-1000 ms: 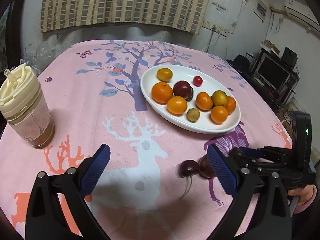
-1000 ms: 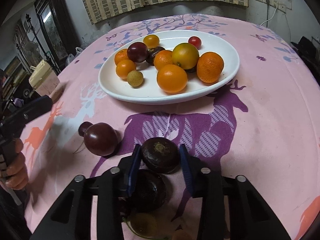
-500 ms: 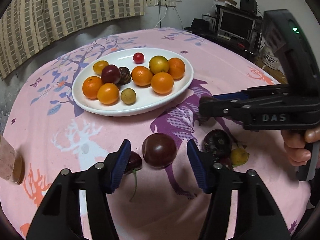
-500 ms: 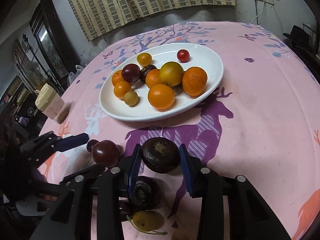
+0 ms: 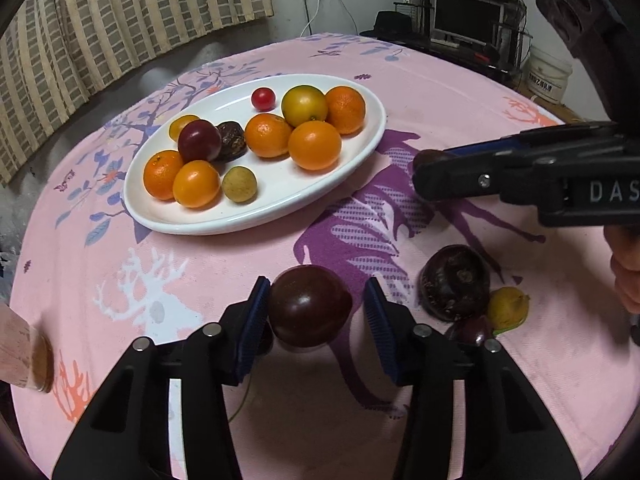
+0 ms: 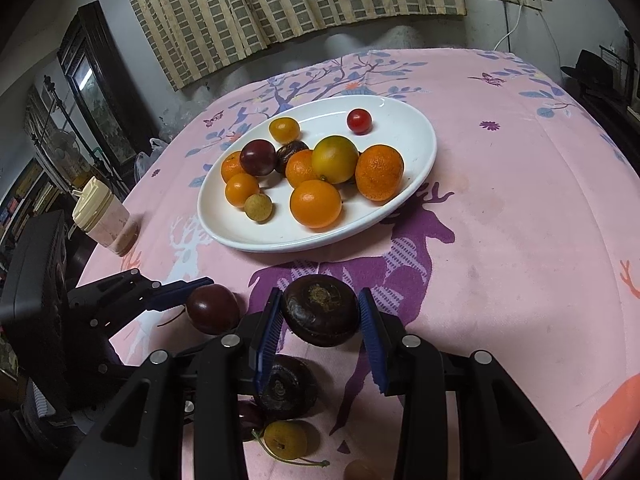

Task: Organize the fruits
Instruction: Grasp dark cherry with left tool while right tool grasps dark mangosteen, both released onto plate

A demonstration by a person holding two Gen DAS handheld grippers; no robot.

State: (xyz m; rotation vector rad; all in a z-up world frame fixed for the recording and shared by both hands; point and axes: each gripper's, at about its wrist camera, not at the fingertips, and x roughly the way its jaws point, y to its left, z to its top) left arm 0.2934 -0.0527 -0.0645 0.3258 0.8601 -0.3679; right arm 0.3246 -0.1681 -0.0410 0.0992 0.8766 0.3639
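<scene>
A white oval plate (image 5: 360,148) (image 6: 420,148) on the pink cloth holds several oranges, a red cherry tomato (image 5: 263,98) and dark fruits. My left gripper (image 5: 316,312) is open around a dark red plum (image 5: 309,311) (image 6: 213,309); the left pad touches it, the right pad stands apart. My right gripper (image 6: 320,312) is shut on a dark brown chestnut-like fruit (image 6: 320,310) and holds it above the cloth; it also shows in the left wrist view (image 5: 436,168). Another dark fruit (image 5: 455,282) (image 6: 285,386), a small yellow fruit (image 5: 507,306) (image 6: 285,438) and a cherry (image 5: 469,330) lie on the cloth.
A lidded cup with a brown drink (image 6: 105,216) stands at the table's left edge and shows at the left wrist view's edge (image 5: 24,356). Curtains hang behind the table. A monitor and shelves (image 5: 468,16) stand beyond the far right.
My left gripper swung right and closed in around the dark red plum. My right gripper lifted the dark brown fruit slightly and stayed shut on it.
</scene>
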